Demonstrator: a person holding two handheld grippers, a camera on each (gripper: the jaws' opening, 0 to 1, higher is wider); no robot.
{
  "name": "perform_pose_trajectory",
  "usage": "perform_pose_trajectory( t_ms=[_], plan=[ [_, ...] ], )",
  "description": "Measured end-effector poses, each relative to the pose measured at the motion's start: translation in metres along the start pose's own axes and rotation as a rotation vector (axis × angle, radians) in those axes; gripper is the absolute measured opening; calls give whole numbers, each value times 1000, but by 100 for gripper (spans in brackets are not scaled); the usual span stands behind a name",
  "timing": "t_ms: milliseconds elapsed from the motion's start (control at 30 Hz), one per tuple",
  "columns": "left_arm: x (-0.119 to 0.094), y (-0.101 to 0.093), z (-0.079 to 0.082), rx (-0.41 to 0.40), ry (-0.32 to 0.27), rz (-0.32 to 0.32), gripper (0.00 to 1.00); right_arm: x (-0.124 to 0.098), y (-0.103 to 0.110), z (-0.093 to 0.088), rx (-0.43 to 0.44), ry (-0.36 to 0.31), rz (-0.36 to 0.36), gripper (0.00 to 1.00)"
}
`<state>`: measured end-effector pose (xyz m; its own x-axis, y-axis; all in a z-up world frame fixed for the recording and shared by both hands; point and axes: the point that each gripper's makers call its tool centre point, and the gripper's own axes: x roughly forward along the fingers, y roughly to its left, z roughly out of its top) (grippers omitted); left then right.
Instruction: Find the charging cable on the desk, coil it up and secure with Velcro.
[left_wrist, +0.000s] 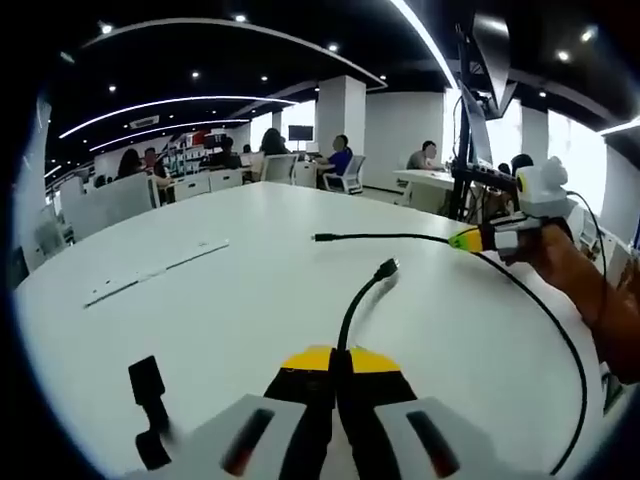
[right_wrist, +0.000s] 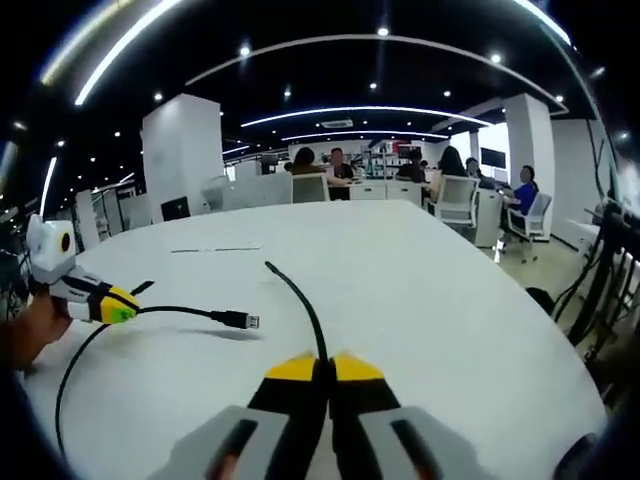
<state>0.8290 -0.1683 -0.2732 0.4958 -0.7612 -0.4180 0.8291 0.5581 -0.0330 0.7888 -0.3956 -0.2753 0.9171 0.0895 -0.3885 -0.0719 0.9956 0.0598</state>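
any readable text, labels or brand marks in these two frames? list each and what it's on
None readable.
Charging cable, left gripper, right gripper: no print visible.
Black Velcro strap on the white table: no marking visible.
Distant wall screen: too small and blurred to read.

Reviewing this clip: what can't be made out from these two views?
- Left gripper view: cable run cut off at the lower right edge.
- Left gripper view: black strap, Velcro or not, too blurred to tell.
- Right gripper view: cable behind the right gripper, hidden by its jaws.
- Right gripper view: left gripper partly cut off at the edge.
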Motion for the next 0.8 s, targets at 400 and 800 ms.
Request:
perform_pose_trajectory(
  t_ms=[400,800],
  plan=[
    [-45,25,0,-10,-42,50,3,4,62,26,-34,-45,126,5],
    [-87,67,-9,-16,-53,116,3,27,134,34,-107,-29,260,5]
  ],
)
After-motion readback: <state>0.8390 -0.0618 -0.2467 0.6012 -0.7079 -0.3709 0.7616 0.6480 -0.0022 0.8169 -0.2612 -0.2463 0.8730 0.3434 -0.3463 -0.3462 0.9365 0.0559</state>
